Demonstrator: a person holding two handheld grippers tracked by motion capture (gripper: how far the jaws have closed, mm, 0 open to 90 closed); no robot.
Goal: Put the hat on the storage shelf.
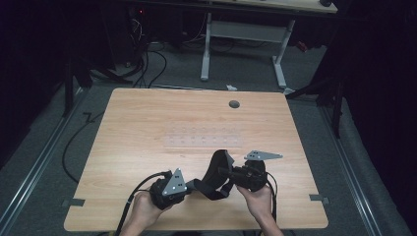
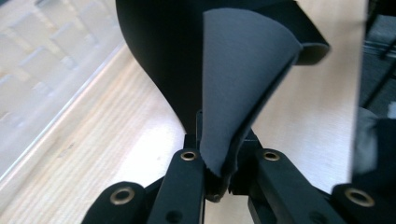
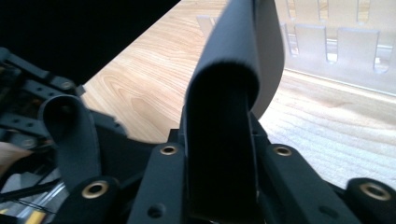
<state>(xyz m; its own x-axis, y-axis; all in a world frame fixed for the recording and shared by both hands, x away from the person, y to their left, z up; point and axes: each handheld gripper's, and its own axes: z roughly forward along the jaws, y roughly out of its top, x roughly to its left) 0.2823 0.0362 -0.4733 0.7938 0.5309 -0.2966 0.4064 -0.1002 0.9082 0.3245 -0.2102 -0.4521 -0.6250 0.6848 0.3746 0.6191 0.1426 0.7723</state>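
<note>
Light wooden table (image 1: 147, 123); clear slotted tray (image 1: 202, 140) lying flat mid-table.

A black strap (image 1: 216, 172) of soft, matte fabric arches up off the counter (image 1: 147, 123) near its front edge, about midway along. One end is pinched to a narrow fold, the other bends over in a broad loop, and a short length sags between
</note>
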